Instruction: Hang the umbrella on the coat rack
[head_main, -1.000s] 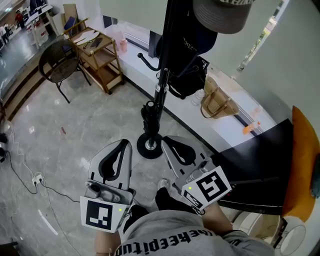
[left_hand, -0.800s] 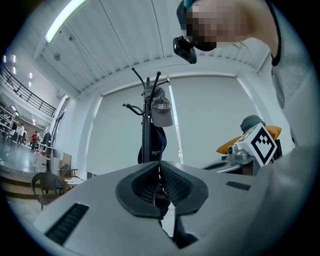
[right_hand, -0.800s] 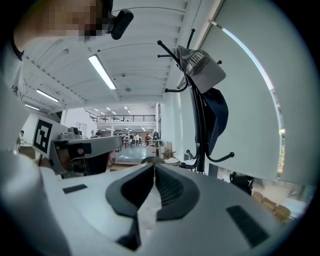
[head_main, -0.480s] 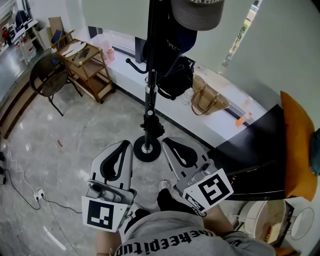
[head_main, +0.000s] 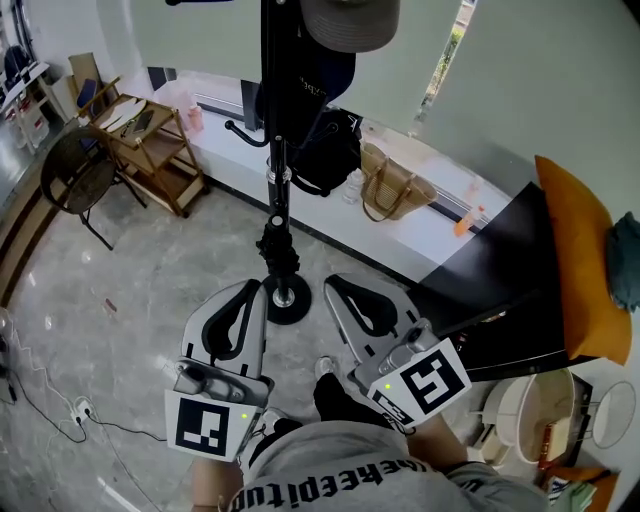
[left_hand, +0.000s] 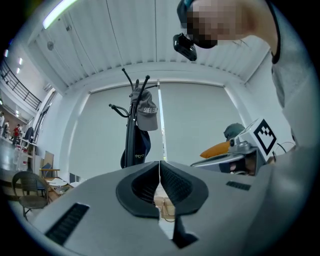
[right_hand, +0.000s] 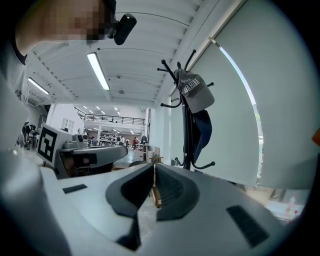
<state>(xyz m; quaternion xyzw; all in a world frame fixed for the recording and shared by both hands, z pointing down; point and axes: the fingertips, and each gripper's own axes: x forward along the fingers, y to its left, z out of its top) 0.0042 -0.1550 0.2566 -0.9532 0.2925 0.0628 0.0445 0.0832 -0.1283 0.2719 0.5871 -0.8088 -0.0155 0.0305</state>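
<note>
Head view: the rack (head_main: 272, 150) sits further left than a second ago. The grippers keep their place. The left gripper (head_main: 248, 288) and right gripper (head_main: 332, 283), grey with ribbed black pads, are closed and empty. A bunched black shape low on the slim pole, above the round base, seems to be the umbrella (head_main: 278, 248).

Left gripper view: jaws together. A grey cap (left_hand: 146, 112) tops the rack.

Right gripper view: jaws together, nothing between.

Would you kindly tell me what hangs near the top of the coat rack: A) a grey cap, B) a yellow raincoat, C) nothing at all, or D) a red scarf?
A: a grey cap hangs on an upper hook of the coat rack, as the right gripper view shows.
</note>
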